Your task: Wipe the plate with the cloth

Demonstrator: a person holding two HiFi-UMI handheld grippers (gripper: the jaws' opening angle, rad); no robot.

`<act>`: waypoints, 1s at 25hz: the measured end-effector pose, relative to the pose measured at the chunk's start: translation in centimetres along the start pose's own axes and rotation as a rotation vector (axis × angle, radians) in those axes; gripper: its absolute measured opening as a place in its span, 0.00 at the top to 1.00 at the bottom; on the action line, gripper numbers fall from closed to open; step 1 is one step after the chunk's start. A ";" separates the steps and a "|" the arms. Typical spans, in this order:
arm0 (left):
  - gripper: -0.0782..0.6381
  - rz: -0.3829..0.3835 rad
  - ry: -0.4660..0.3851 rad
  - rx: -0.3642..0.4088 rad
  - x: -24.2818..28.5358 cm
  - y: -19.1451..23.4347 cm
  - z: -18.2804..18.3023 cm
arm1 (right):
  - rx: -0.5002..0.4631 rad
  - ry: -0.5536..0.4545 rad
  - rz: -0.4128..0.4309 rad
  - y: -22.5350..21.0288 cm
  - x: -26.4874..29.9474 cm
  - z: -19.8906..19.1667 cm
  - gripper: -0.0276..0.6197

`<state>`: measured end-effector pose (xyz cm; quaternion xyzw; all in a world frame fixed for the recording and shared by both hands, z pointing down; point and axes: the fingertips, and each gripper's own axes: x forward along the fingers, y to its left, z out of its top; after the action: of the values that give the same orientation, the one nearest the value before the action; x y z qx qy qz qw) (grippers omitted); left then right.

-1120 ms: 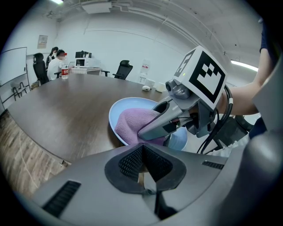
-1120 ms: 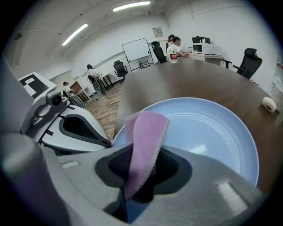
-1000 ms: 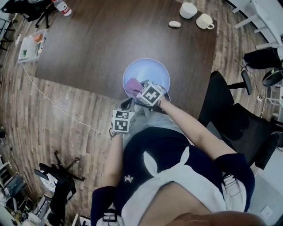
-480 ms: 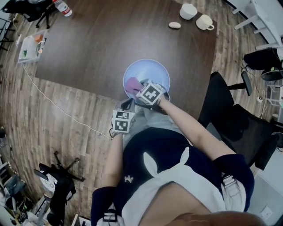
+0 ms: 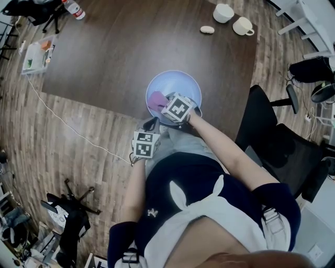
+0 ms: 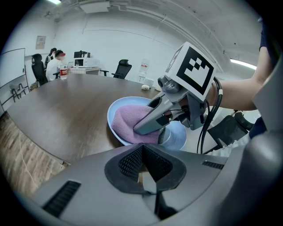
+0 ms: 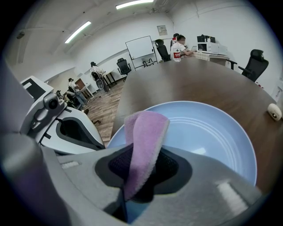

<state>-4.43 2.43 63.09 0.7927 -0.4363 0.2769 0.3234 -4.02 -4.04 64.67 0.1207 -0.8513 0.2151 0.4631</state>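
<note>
The light blue plate (image 7: 212, 137) sits right at the near edge of the dark wooden table (image 7: 190, 84), its rim almost level with that edge. The right gripper (image 7: 142, 163) reaches over this edge into the near left part of the plate. Its fingers are clenched on the folded pink cloth (image 7: 146, 132), which stands up between the pads and pokes out past the fingertips. In the left gripper view the cloth's free end spreads under the fingers onto the plate's left side. The plate's right half, beyond and to the right of the fingertips, is bare.

The left gripper (image 6: 142, 152) hangs just behind and to the left of the right one, off the table and short of its edge. Its pads are pressed together with nothing between them, and the fingertips point at the plate without touching it.

Ahead of both sets of fingers the tabletop runs wide and open. Only at its far right corner stand two white cups (image 5: 223, 12), well apart from the plate, with a small pale object (image 5: 207, 29) beside them. What the cups hold cannot be made out. A black office chair (image 5: 264, 125) stands close behind the right forearm, to the fingers' right
</note>
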 end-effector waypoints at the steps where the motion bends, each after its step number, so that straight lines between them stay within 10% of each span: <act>1: 0.88 0.001 -0.001 0.000 0.0 -0.1 0.0 | -0.001 0.003 0.000 0.0 -0.1 0.0 0.77; 25: 0.88 -0.008 -0.002 0.010 0.4 0.1 0.2 | 0.048 -0.041 -0.011 -2.0 -0.2 0.2 0.77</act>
<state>-4.34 2.02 63.28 0.7963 -0.4320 0.2771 0.3200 -3.25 -5.90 64.87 0.1408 -0.8546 0.2305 0.4435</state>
